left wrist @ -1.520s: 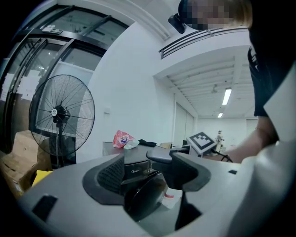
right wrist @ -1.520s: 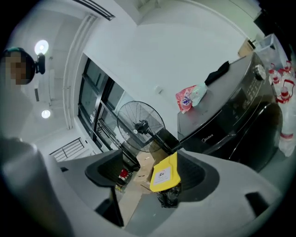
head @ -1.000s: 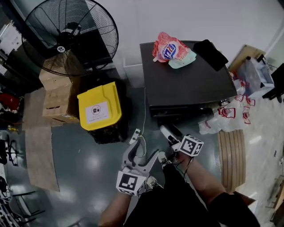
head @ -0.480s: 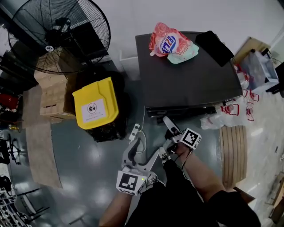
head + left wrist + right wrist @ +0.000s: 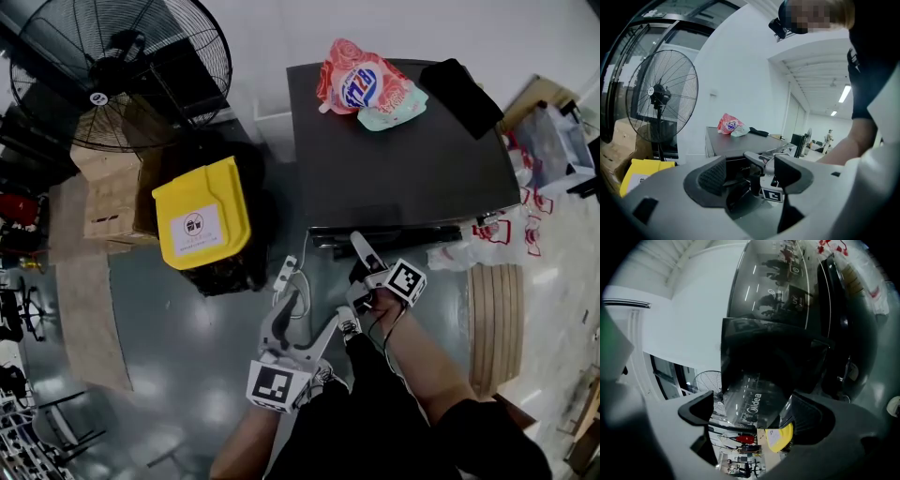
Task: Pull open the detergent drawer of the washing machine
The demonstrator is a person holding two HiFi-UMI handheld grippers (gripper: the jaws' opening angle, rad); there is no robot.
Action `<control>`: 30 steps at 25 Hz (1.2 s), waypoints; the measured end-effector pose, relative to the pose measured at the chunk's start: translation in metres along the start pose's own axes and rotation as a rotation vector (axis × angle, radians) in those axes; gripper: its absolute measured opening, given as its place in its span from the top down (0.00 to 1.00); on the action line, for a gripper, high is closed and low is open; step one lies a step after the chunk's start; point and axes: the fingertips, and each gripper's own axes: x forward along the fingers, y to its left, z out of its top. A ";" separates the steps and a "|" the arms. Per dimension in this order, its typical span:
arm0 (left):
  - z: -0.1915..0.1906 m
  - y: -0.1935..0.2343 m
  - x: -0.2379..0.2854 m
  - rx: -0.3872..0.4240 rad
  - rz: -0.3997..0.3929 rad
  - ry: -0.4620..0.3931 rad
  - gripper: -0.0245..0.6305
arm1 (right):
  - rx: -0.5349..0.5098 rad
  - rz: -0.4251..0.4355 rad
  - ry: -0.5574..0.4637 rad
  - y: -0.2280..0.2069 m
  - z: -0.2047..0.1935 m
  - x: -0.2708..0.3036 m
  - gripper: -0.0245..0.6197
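A person standing before a dark washing machine [image 5: 394, 159] brings the right gripper [image 5: 359, 249] up to the machine's front top edge. Over the past second it has travelled from lower over the grey floor to where its tips now meet the dark strip along that edge. The left gripper [image 5: 305, 317] has hardly shifted, hanging low and well back from the machine over the floor. Seen from its own camera, the right gripper has its jaws spread wide and grips nothing. The glossy panel bearing the Midea logo, the detergent drawer [image 5: 752, 401], fills the gap between them at close range, though whether a pad touches it cannot be told. The drawer sits at the upper left of the machine's front and appears flush with it, not pulled out. The left gripper is likewise released, its two ribbed pads apart and empty, with the right gripper and its marker cube visible beyond them. A red-and-white detergent pouch [image 5: 366, 89] lies on the machine's lid. A large pedestal fan [image 5: 122, 75] and a bin with a yellow lid [image 5: 197, 225] stand to the left.
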 end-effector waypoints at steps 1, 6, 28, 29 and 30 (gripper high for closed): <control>-0.001 0.000 0.001 -0.002 0.001 0.001 0.51 | 0.005 0.000 -0.002 -0.001 0.000 0.002 0.15; -0.003 -0.001 0.005 0.000 0.001 0.006 0.51 | 0.007 -0.022 0.016 -0.006 0.002 0.013 0.19; 0.003 -0.010 -0.007 0.002 0.020 -0.019 0.51 | 0.005 -0.013 -0.005 -0.006 -0.009 -0.001 0.22; 0.002 -0.011 -0.008 0.002 0.020 -0.019 0.51 | 0.006 -0.010 -0.008 -0.006 -0.010 -0.005 0.22; 0.000 -0.013 -0.011 0.002 0.016 -0.015 0.51 | 0.005 -0.009 -0.012 -0.007 -0.011 -0.007 0.22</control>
